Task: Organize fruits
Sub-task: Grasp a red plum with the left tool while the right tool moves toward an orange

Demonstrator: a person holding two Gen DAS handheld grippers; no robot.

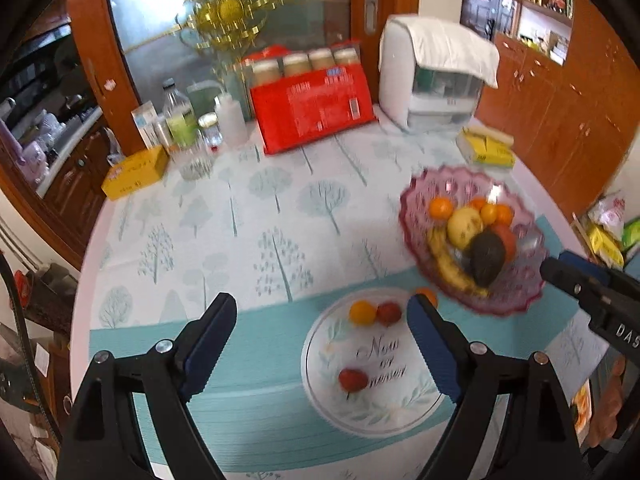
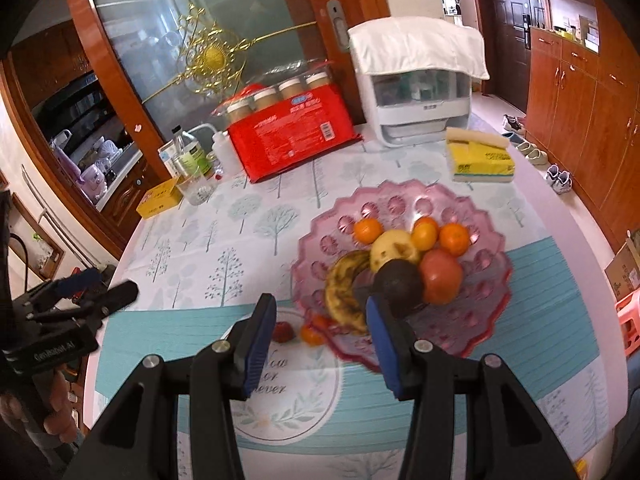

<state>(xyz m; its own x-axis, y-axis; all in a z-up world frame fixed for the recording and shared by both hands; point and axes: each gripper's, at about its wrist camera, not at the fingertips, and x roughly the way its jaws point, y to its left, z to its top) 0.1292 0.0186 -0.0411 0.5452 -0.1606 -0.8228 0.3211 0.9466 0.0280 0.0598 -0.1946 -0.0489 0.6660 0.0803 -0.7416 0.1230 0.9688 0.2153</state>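
A round table with a tree-print cloth (image 2: 240, 220) fills both views, cabinets and a glass door behind it. The pink fruit bowl (image 2: 472, 320) sits straight ahead of the right gripper (image 2: 320, 340), whose jaws stand wide and empty; the banana (image 2: 344, 288) lies just beyond its fingertips, long axis running away from them. Ahead and slightly right of the left gripper (image 1: 320, 340), also wide and empty, is a white plate (image 1: 400, 408) carrying a small orange fruit (image 1: 362, 313) and red fruits (image 1: 353, 379). The left gripper seems nearer these loose pieces, the right nearer the bowl.
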